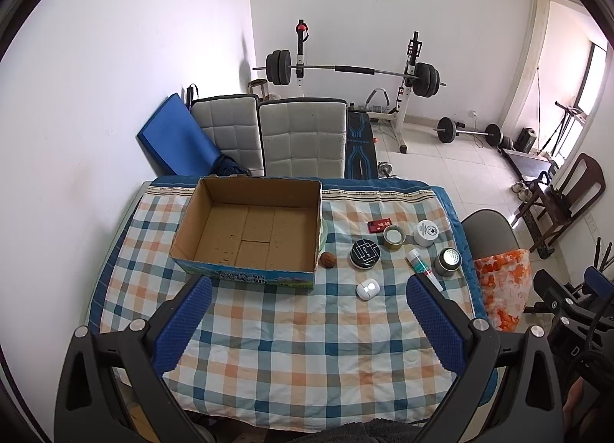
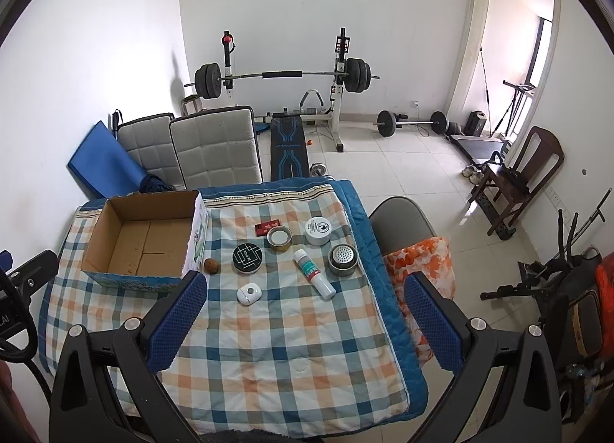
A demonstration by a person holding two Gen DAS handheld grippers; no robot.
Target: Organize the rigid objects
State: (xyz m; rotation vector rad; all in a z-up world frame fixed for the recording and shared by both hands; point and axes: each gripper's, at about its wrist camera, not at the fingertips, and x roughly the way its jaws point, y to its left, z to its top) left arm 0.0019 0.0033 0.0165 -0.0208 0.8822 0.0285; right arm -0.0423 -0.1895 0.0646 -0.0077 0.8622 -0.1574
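An open, empty cardboard box (image 1: 249,228) (image 2: 142,239) stands at the back left of the checked tablecloth. To its right lie a brown walnut (image 1: 328,260) (image 2: 211,265), a black round tin (image 1: 364,253) (image 2: 247,258), a white earbud case (image 1: 366,289) (image 2: 249,294), a tape roll (image 1: 393,237) (image 2: 279,238), a red box (image 1: 380,225) (image 2: 267,228), a white jar (image 1: 427,233) (image 2: 319,230), a white tube (image 1: 422,266) (image 2: 314,273) and a metal tin (image 1: 448,261) (image 2: 343,259). My left gripper (image 1: 307,324) and right gripper (image 2: 303,320) are both open and empty above the table's near half.
Two grey padded chairs (image 1: 299,136) and a blue mat (image 1: 176,140) stand behind the table. A grey chair with an orange patterned bag (image 2: 422,270) is at the table's right side. A barbell rack (image 2: 284,76) is by the far wall.
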